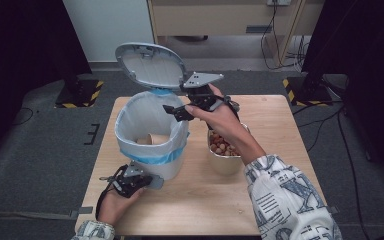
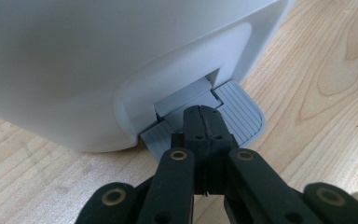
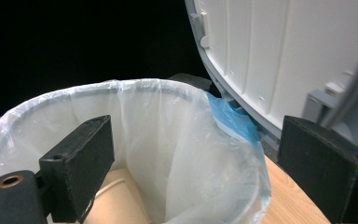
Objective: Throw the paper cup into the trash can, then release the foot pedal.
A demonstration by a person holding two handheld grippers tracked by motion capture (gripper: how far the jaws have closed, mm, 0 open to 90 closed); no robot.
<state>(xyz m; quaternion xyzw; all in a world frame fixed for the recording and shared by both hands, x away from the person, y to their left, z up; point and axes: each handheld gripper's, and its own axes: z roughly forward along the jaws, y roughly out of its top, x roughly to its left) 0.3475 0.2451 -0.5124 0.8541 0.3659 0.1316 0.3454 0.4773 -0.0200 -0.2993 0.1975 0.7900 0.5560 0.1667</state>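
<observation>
Your left tongs (image 2: 204,122), jaws closed together, press the pedal (image 2: 242,112) of the bin (image 1: 152,131) on the counter (image 1: 205,195), propping the lid (image 1: 147,65) up; your right tongs (image 1: 176,110) hang wide and empty over the liner (image 3: 191,140); a paper cup (image 1: 157,138) lies inside.

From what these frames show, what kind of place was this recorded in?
Probably a lab or recording studio, not a home: a lone wooden table on grey carpet, hazard-striped stand bases, black curtains at both sides, and loose cables along the back wall.

White bin (image 1: 152,125), blue-edged liner (image 1: 155,157), grey pedal (image 2: 240,112), perhaps ribbed.
</observation>
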